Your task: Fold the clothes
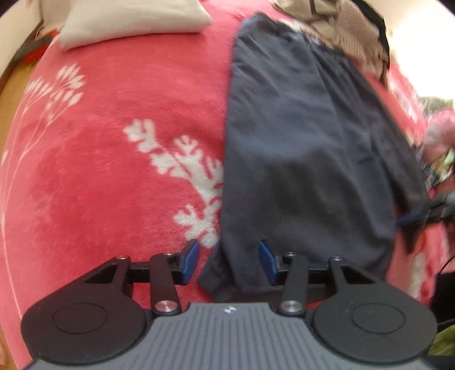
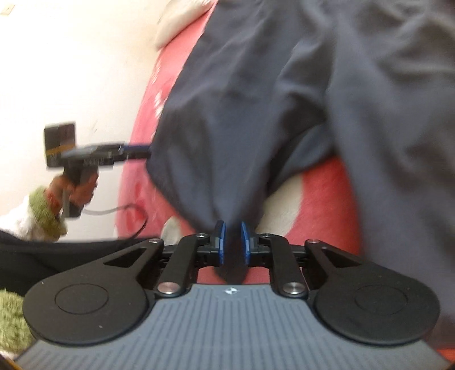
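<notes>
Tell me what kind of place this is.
Most likely a bedroom. The dark trousers lie spread on a red fleece blanket with white leaf prints, a cream pillow sits at its far end, and a heap of other clothes waits nearby.

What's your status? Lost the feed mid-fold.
Left gripper open, straddling the near corner of the dark trousers. Right gripper shut on the trousers' edge. Trousers lie lengthwise on red blanket. Clothes pile beyond; nothing blocking.

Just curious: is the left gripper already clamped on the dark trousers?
No, the left gripper stands open around the hem of the dark trousers.
</notes>
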